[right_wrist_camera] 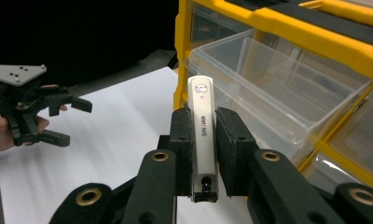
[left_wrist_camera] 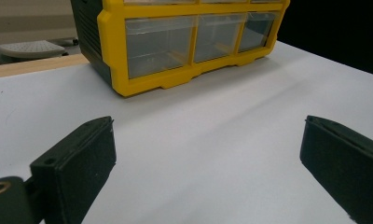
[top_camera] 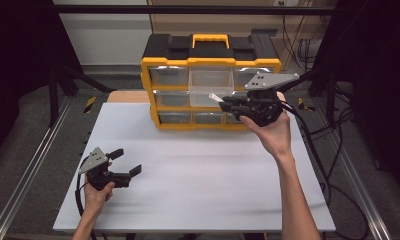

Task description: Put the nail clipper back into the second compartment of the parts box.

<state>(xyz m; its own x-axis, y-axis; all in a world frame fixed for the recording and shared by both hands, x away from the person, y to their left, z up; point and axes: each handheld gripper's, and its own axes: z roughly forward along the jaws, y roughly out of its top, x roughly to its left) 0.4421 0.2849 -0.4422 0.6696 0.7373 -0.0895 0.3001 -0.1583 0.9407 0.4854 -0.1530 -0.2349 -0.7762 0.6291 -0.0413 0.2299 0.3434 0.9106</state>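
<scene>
The white table (top_camera: 198, 190) is stretching out flat under the camera, its surface plain and bright, a strip of bare wood (top_camera: 128, 96) peeking out at its far left edge. Sitting directly on it, toward the far side and a little right of centre, is the yellow-and-black drawer organizer (top_camera: 210, 80), standing upright with its yellow handle (top_camera: 210, 40) on top. Its yellow base is resting flush on the white surface, and the clear bottom drawers (left_wrist_camera: 194, 39) are facing the person's side. In the left gripper view the table (left_wrist_camera: 212, 140) is running smooth and white right up to the organizer's base (left_wrist_camera: 175, 81). The near half of the tabletop is lying open.
</scene>
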